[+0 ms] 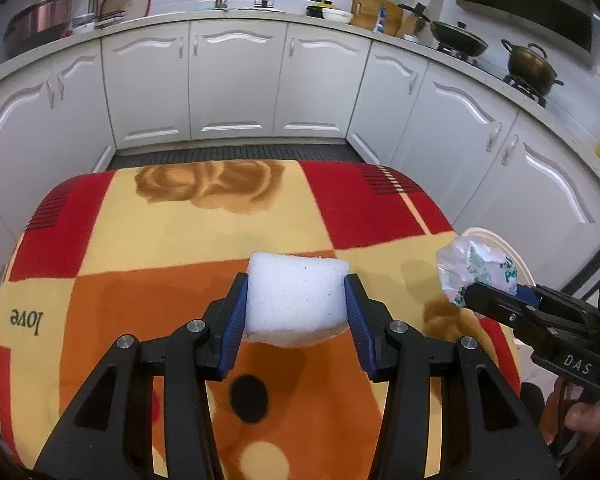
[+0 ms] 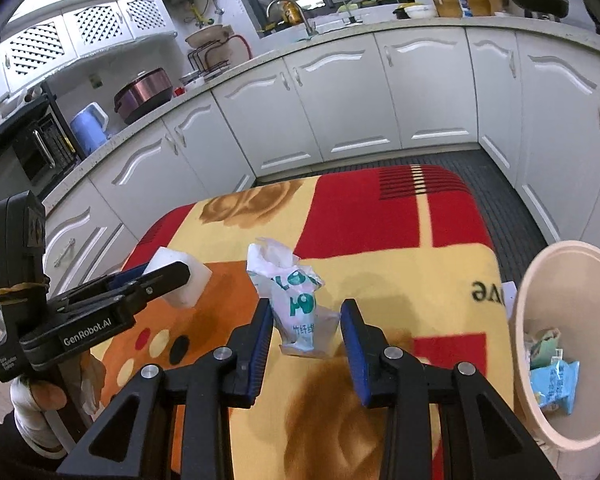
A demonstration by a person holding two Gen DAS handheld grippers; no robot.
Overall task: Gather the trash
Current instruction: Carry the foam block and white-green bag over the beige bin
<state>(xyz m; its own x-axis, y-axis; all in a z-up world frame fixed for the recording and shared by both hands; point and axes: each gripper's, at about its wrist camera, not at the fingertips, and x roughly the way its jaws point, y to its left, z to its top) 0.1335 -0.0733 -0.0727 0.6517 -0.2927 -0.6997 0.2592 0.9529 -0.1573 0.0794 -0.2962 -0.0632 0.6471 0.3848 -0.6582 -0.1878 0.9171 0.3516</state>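
Between the blue pads of the left hand-held gripper [image 1: 296, 306] sits a squishy white foam block [image 1: 296, 300], pinched at its sides above the blanket-covered worktop [image 1: 172, 224], while the right hand-held gripper [image 2: 306, 330] squeezes a light, crinkly plastic wrapper [image 2: 300, 308] beside the cream trash bin [image 2: 528, 300].

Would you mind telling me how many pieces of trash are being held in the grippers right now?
2. A white foam block sits clamped in the left gripper, and a crumpled plastic wrapper hangs in the right gripper. More trash lies in the bin, partly hidden.
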